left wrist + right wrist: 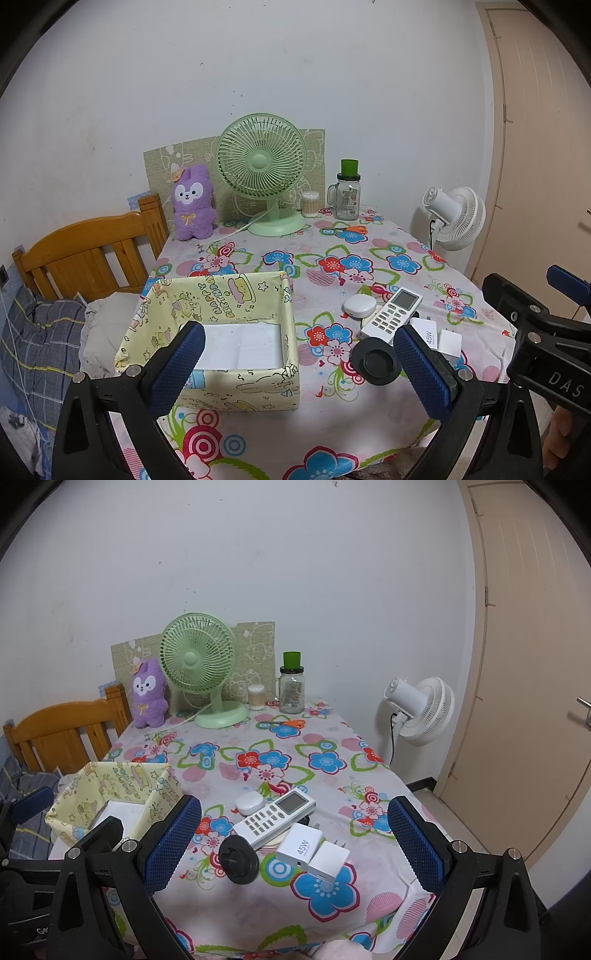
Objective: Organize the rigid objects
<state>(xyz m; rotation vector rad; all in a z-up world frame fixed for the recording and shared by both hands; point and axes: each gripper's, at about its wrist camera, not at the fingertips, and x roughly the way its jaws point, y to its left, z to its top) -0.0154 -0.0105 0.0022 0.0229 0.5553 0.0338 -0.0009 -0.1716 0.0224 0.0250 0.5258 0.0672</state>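
A yellow cartoon-print box [229, 332], open at the top with white paper on its floor, stands at the table's near left; it also shows in the right wrist view [110, 794]. Right of it lie a white remote [275, 818], a white round case [249, 802], a black round cap [238, 860] and two white chargers [300, 847] [328, 858]. My left gripper [295, 369] is open and empty, hovering over the box's near wall. My right gripper [295, 842] is open and empty, hovering above the chargers.
A green desk fan [262, 166], a purple plush [192, 201], a cotton swab tub [309, 204], a glass jar with green lid [347, 192] and orange scissors [351, 229] sit at the table's far end. A white floor fan [421, 709] and door stand right; a wooden headboard [92, 251] stands left.
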